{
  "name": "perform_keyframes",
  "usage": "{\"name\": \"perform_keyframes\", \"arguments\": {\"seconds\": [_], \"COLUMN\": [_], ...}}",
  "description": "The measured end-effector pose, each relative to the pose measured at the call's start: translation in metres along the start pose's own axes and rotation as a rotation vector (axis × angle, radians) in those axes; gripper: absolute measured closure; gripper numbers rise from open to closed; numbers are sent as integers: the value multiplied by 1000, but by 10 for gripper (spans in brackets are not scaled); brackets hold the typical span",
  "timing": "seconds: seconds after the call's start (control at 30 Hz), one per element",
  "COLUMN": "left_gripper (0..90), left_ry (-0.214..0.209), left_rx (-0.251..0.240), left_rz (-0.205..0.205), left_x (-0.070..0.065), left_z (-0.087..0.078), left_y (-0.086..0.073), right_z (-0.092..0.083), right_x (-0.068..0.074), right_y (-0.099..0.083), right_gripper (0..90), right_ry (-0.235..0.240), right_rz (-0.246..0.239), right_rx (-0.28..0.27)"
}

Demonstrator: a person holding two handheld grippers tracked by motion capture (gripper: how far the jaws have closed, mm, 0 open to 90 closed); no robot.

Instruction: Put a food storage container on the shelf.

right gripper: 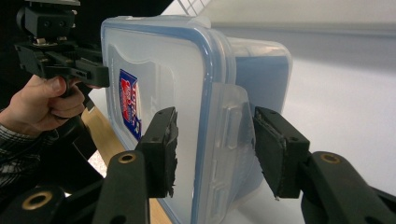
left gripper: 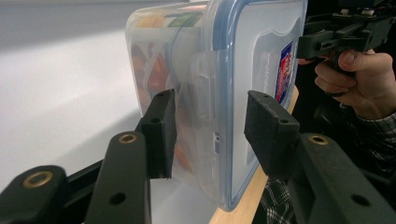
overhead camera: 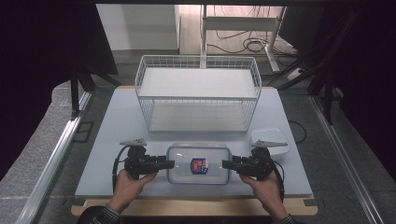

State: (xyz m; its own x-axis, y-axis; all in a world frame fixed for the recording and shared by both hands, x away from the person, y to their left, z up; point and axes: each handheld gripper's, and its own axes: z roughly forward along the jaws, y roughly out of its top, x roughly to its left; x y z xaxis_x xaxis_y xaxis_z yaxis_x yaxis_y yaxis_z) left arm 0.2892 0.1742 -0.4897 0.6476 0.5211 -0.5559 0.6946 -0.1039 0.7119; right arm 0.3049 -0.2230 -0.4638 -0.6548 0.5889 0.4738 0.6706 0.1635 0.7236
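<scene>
Your forearms come in at the near edge of the high view, left gripper (overhead camera: 169,164) and right gripper (overhead camera: 226,164) meeting opposite short ends of the clear lidded container (overhead camera: 199,163) on the bench (overhead camera: 112,140), probably to lift it level toward the wire basket (overhead camera: 198,93) behind (a white tub (overhead camera: 269,141) sits beside it). Left gripper view: fingers (left gripper: 161,130) straddle the blue-rimmed lid's latch, seemingly clamped on it, colourful contents showing through. Right gripper view: fingers (right gripper: 161,149) bracket the far latch likewise, lid label visible.

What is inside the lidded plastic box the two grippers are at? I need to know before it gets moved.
Through the clear wall of the box, orange and green pieces show, too blurred to identify. The lid and its label cover the rest from above.
</scene>
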Motion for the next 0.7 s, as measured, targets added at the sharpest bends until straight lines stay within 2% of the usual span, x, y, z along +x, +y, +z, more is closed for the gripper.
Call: {"name": "perform_keyframes", "arguments": {"seconds": [0.43, 0.7], "left_gripper": [546, 545], "left_ry": [34, 45], "left_rx": [-65, -87], "left_rz": [67, 99], "left_x": [-11, -16], "left_z": [-17, -23], "left_y": [30, 51], "right_z": [-7, -13], "right_x": [9, 12], "right_y": [37, 59], "right_gripper": [515, 514], "right_ry": [9, 7], "right_rz": [-81, -103], "right_rx": [-67, -89]}}
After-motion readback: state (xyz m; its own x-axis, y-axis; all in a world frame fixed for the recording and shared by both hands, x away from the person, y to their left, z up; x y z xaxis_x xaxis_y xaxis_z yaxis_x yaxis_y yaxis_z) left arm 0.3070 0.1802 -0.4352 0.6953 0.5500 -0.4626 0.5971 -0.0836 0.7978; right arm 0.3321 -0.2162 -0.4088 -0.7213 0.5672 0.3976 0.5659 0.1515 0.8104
